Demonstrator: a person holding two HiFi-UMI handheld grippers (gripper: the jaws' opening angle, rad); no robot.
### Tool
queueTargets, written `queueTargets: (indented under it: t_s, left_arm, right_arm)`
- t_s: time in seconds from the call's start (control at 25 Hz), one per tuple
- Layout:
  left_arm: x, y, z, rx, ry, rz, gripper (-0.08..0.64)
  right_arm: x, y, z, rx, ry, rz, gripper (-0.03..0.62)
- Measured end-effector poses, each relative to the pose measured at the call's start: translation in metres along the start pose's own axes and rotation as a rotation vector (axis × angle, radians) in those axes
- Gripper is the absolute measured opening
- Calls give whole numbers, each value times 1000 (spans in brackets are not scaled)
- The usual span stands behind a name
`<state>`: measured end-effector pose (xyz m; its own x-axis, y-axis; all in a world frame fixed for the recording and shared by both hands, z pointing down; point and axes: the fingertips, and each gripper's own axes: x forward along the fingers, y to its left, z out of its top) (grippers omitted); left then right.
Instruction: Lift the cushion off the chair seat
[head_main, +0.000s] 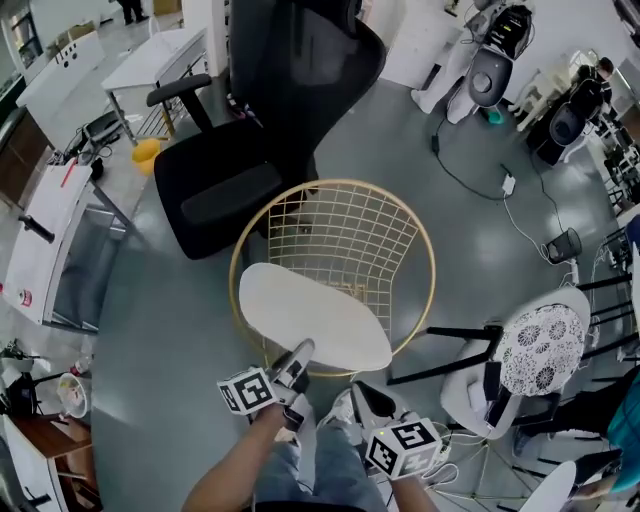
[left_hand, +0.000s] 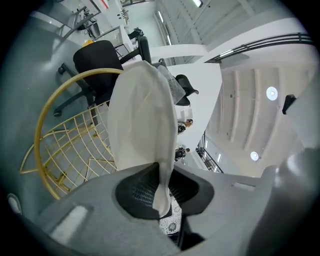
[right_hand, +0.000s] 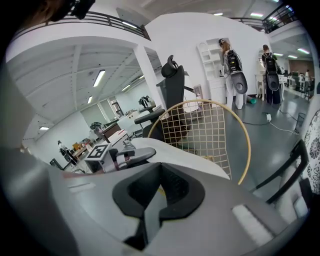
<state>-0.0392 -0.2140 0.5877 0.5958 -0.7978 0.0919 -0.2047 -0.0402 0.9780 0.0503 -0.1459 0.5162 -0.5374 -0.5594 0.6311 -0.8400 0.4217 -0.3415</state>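
Inspector: Cushion (head_main: 315, 315), white, oval and thin, lies on the seat of the gold wire chair (head_main: 420, 250) at mid-frame in the head view, with its near edge over the front rim. Grip status?

Assessor: The left gripper (head_main: 300, 350) pinches that near edge. The left gripper view shows the edge squeezed thin between the pads. The right gripper (head_main: 362, 392), at lower right, stops short of the cushion, jaws slightly apart on nothing.

Inspector: Handling?

Assessor: Judged light and soft, so it is likely to sag from a one-sided hold. A second hold on the rim nearest the right gripper would keep it level.

Inspector: View differences?

Assessor: Only the head view gives the whole outline and both tools. Only the left gripper view confirms the pinch. The right gripper view shows the cushion's top beyond its own empty jaws, and the left gripper at middle left.
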Motion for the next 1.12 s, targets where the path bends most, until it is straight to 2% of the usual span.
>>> queueTargets:
  t_s: [0.2,0.36,0.48,0.6,0.72,0.84,1.12]
  left_arm:
    - [-21,-33,8,25,-20,-16,44]
    - [-43,-51,16,53,-46,34,44]
    - [-55,-82,19,-28,-97,-40,44]
    - [-69,-100,31,1,-126,-55,44]
    - [-77,-123,41,-10,-160,-99,44]
    - [-90,-139,49,-6,-194,-104,44]
    - [-116,-167,65,70,-239,-123,44]
  right_arm:
    - [-15,9,7,4,-47,-8,-2]
    - [-29,16,17,-12,-85,-6,-2]
    - [-40,22,26,-22,-115,-4,-2]
    - [-47,32,40,-37,-157,6,-2]
    - [-52,39,55,-61,-197,11,-2]
    - [-56,46,65,-80,-223,14,-2]
    - [-61,61,84,-117,-311,24,-2]
